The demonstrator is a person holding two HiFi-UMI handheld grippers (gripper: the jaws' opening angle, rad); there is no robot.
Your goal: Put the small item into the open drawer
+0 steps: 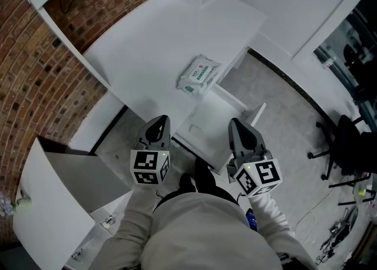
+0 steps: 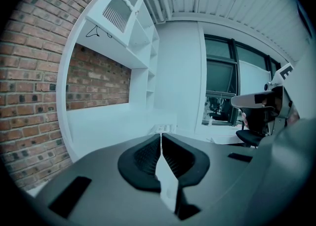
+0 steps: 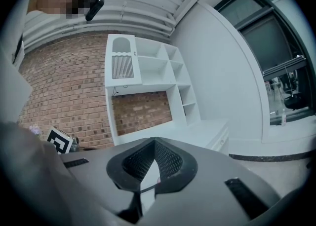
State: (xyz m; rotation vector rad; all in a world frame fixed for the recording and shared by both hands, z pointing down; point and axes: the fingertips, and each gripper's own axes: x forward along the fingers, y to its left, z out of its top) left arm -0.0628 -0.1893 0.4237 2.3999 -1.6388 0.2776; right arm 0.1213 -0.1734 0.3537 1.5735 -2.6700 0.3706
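A small white and green pack of wipes [image 1: 199,75] lies on the white desk [image 1: 147,39], close to its front edge. Just below the pack the open white drawer [image 1: 207,117] sticks out toward me. My left gripper [image 1: 159,122] hovers in front of the drawer's left side, jaws shut with nothing between them. My right gripper [image 1: 236,124] hangs over the drawer's near right corner, also shut and empty. In the left gripper view the shut gripper [image 2: 160,138] points at the desk, and the pack [image 2: 161,129] shows small beyond it. The right gripper view shows that gripper [image 3: 154,142] with its jaws meeting.
A brick wall [image 1: 35,86] runs along the left behind the desk. White shelves [image 3: 170,72] rise at the desk's far end. A black office chair [image 1: 346,145] stands on the floor at the right. A white open cabinet door [image 1: 47,210] is at the lower left.
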